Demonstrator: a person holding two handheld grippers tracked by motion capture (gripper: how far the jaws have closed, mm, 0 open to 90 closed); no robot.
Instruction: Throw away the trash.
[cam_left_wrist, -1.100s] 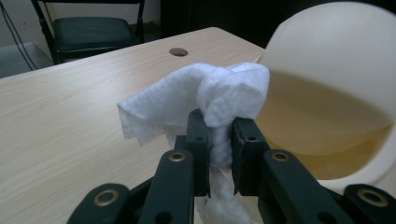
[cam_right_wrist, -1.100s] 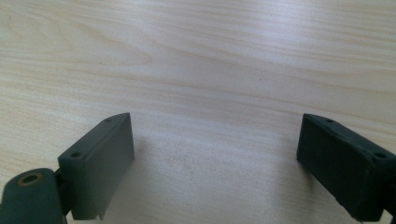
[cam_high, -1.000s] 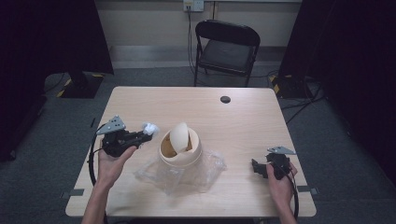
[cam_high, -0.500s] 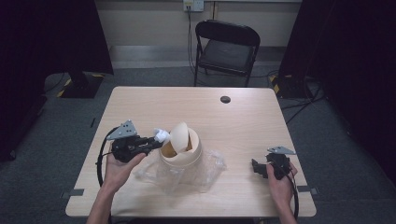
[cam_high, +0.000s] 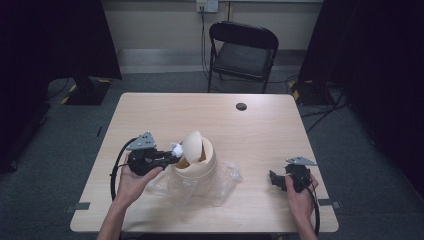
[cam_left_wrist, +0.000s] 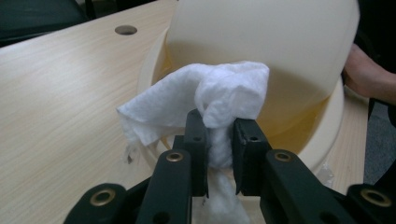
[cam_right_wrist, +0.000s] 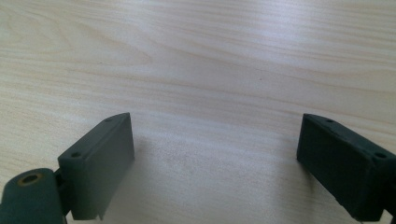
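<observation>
Since a second ago the left gripper (cam_high: 170, 158) has travelled right, from open table at 9 o'clock to the bin (cam_high: 196, 162); its jaws are clamped on a white tissue (cam_left_wrist: 219, 93), now pressed against the tilted swing lid (cam_high: 192, 145). Right gripper (cam_high: 274, 179) unchanged, resting near the 4 o'clock edge with jaws spread wide over bare wood and nothing between them.

Surface: pale wood-grain table (cam_high: 260, 135), front edge nearest the person. Clear plastic (cam_high: 227, 180) lies crumpled under and around the cream bin at centre. Toward 1 o'clock, a small dark round spot (cam_high: 241, 106), well apart from everything; cannot tell what it is.

Room beyond: grey carpet, black folding chair (cam_high: 243, 50) at 12 o'clock against a pale wall, cables (cam_high: 325, 107) on the floor at 2 o'clock, dark drapes both sides.

Bin interior is hidden by the lid. Tissue's lower end runs out of the left gripper view's frame.
</observation>
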